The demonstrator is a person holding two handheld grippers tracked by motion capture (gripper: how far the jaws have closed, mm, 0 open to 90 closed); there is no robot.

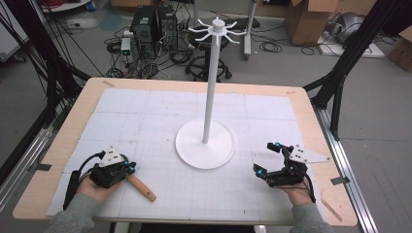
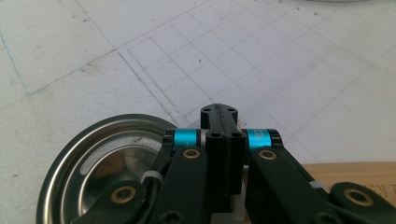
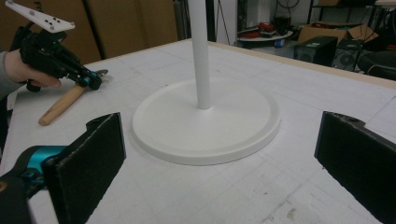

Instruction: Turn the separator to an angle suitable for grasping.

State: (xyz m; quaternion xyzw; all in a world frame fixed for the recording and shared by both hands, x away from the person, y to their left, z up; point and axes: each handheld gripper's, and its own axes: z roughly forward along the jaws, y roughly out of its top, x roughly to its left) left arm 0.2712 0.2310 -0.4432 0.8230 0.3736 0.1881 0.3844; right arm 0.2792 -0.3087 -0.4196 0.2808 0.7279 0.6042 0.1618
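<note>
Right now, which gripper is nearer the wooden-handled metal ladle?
Left. The left gripper is directly over the ladle, jaws shut at its bowl end. The right gripper sits open across the white stand base.

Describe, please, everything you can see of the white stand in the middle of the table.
The white stand is a tall slim pole rising upright from a broad round base with a raised rim. At the top, a small cap carries thin curved hooks spreading outward all round; nothing hangs on them. It looks like painted metal or plastic, matte and clean. It rests on the white gridded mat, apart from both hands' tongs.
</note>
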